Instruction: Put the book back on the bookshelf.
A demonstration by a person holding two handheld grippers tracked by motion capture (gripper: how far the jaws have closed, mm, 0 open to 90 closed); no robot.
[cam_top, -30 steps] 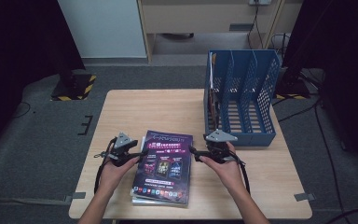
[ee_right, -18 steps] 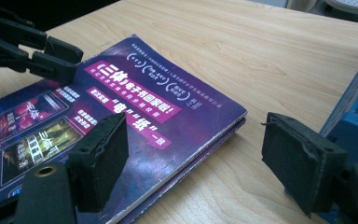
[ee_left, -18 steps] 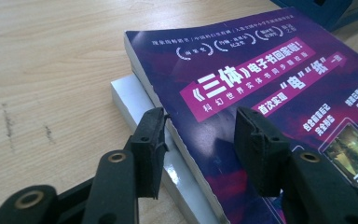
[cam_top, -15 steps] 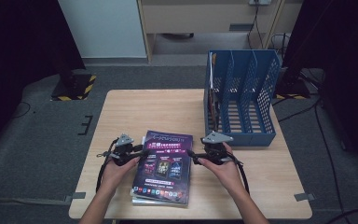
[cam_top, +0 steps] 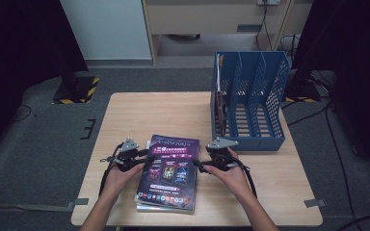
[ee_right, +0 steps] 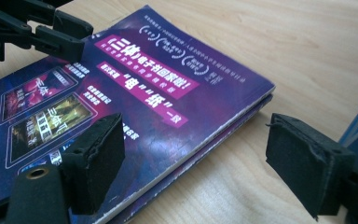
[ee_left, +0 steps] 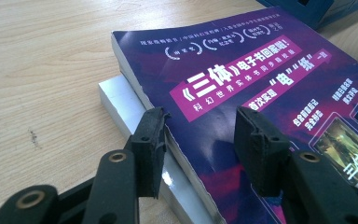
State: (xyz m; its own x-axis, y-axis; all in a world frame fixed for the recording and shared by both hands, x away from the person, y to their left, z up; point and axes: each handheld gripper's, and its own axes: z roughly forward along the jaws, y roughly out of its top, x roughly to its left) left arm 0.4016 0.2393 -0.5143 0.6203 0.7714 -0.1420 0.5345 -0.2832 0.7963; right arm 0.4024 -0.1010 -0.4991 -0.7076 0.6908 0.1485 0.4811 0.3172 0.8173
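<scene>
Here both grippers flank the book point(cam_top: 167, 173), which lies atop a stack at the table's point(cam_top: 139, 115) near edge. The left gripper point(ee_left: 200, 140), jaws just narrowed, straddles the cover's left edge without clamping. The right gripper point(ee_right: 193, 163) stays wide open around the right edge; lifting seems imminent.

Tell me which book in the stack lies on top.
The purple paperback book with the white Chinese title band lies on top; the white-edged book lies beneath it, jutting out past its side.
</scene>
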